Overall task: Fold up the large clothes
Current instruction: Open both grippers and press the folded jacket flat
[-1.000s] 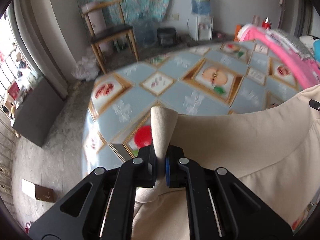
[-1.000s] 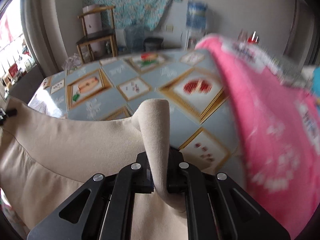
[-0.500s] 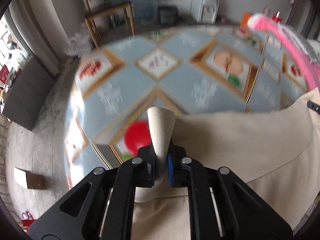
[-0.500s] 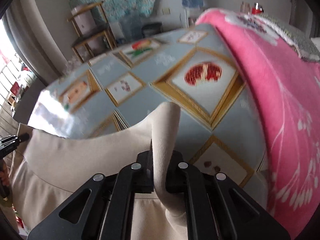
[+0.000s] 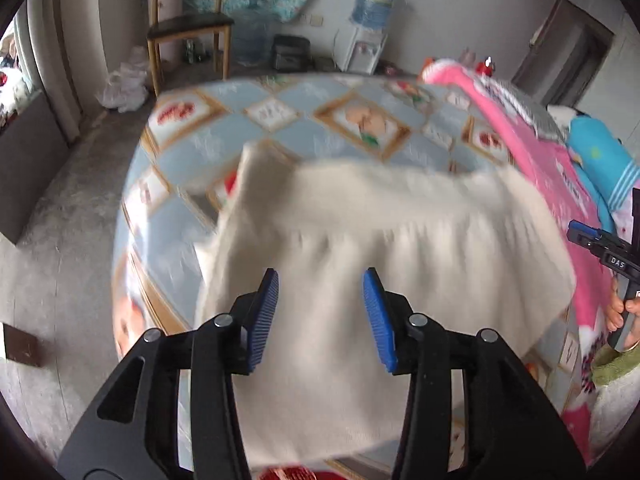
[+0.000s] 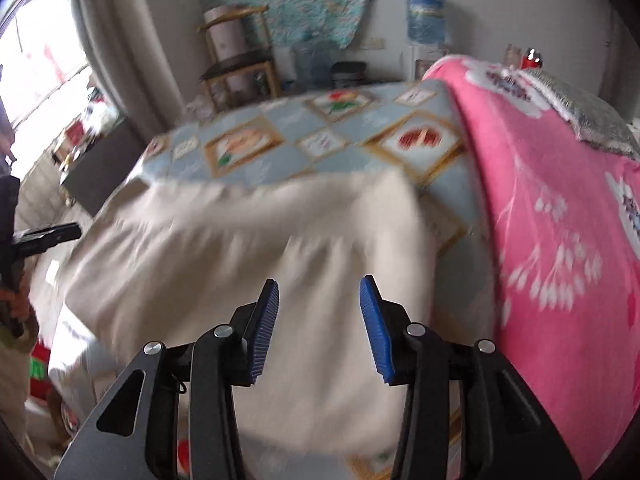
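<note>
**Both tongs letting go of the cream cloth**

The left tongs (image 5: 320, 308) are standing apart with nothing between the blue pads, and their jaws have just been opening. The right tongs (image 6: 319, 312) are doing the same. The cream cloth (image 5: 380, 248) is lying blurred on the desk (image 5: 224, 136), just ahead of both tongs, on the blue cover with fruit pictures. A pink blanket (image 6: 560, 240) is lying right beside the cloth.
</note>
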A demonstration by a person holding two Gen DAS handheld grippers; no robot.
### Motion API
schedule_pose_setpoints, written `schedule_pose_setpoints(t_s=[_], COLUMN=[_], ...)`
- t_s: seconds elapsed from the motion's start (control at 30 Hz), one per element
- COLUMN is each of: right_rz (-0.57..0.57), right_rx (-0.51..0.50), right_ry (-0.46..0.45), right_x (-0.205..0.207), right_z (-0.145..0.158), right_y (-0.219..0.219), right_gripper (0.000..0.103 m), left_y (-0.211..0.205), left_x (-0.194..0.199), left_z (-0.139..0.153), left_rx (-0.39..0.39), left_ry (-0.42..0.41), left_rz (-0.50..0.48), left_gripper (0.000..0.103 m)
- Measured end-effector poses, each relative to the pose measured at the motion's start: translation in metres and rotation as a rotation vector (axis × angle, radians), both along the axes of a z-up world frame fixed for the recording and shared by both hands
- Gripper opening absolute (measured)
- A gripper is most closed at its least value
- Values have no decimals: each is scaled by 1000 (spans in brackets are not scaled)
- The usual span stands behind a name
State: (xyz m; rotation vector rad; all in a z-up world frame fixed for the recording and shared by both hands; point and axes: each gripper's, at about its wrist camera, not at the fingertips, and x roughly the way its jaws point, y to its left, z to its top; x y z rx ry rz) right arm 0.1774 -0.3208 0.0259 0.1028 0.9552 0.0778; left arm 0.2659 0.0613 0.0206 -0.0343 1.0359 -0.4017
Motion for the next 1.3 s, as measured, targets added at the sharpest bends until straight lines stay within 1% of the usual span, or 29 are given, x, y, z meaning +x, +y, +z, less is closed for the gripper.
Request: schedule_pose_setpoints(t_s=[0.07, 0.1, 0.13, 0.17, 0.2, 0.23, 0.3, 0.33, 0.37, 0.4, 0.43, 0.47, 0.5, 0.53, 0.57, 0.6, 0.67, 0.73, 0.8, 0.87, 0.9, 0.97, 1.0, 1.03, 1.07, 1.1, 1.17, 1.23, 1.3], right_rz=[-19, -42, -44, -48, -59, -66, -54, -42, -44, -52, -67, -86, -96, -105, -117, -133, -151, -120, -68, -10, 23, 96, 112, 114, 124, 128, 106, 121, 158], right_rx=[-23, -40, -18, 1, 8, -1, -51, -78, -87, -91, -90, -96, -89, -27, 8, 16, -38, -79, -51, -14, -6, 4, -6, -61, -107, -133, -128, -103, -86], right_ry=[56, 89, 106, 99, 104, 101, 64, 41, 34, 32, 44, 66, 83, 69, 62, 75, 68, 24, -25, -44, -47, -19, 3, 23, 12, -3, 24, -24, -75], right_x=[-11, -13, -14, -14, -14, -14, -16, -19, -21, -23, -25, -26, -27, -30, -33, -33, -32, -33, -32, -29, -28, -24, -22, -21, -22, -25, -24, -30, -34], right_z=[-26, -40, -53, -54, -48, -40, -21, -14, -13, -14, -22, -33, -46, -56, -57, -52, -37, -20, -7, -6, -10, -31, -46, -60, -68, -65, -55, -39, -32], right_y=[1, -2, -7, -11, -12, -10, -2, 4, 5, 6, 3, 0, -6, -16, -20, -22, -13, 7, 34, 59, 73, 102, 113, 121, 126, 129, 128, 131, 140], right_gripper=[42, 42, 42, 42, 42, 42, 43, 45, 50, 51, 52, 52, 52, 52, 52, 52, 52, 53, 54, 55, 55, 55, 55, 56, 58, 58, 58, 58, 58], left_y=[3, 9, 15, 18, 18, 18, 18, 17, 16, 14, 13, 13, 16, 18, 20, 19, 18, 11, -5, -27, -39, -67, -78, -84, -88, -89, -87, -85, -89], left_x=[-12, -15, -18, -20, -21, -23, -31, -37, -40, -45, -45, -45, -43, -42, -45, -46, -49, -54, -61, -65, -67, -72, -74, -75, -78, -81, -82, -87, -92], left_z=[-32, -46, -50, -48, -45, -39, -26, -19, -16, -17, -22, -33, -47, -52, -52, -49, -37, -20, -7, -5, -8, -23, -34, -43, -51, -51, -42, -28, -22], left_rx=[55, 47, 10, -6, 8, 16, -4, -17, -18, -8, 11, 36, 40, 23, 10, 22, 37, 30, 4, -11, -8, 51, 98, 141, 182, 196, 186, 147, 124], left_ry=[34, 52, 36, 25, 30, 24, -7, -28, -45, -58, -53, -27, 5, 6, -14, -17, -31, -81, -118, -117, -110, -93, -82, -88, -114, -136, -124, -162, -192], left_rz=[38, 62, 75, 89, 102, 109, 105, 100, 100, 102, 107, 119, 132, 138, 142, 143, 149, 133, 97, 50, 23, -32, -52, -59, -74, -82, -78, -92, -123], left_gripper=[42, 42, 42, 41, 41, 41, 43, 45, 49, 52, 53, 53, 53, 54, 54, 53, 52, 52, 52, 53, 53, 53, 54, 54, 54, 54, 54, 54, 54])
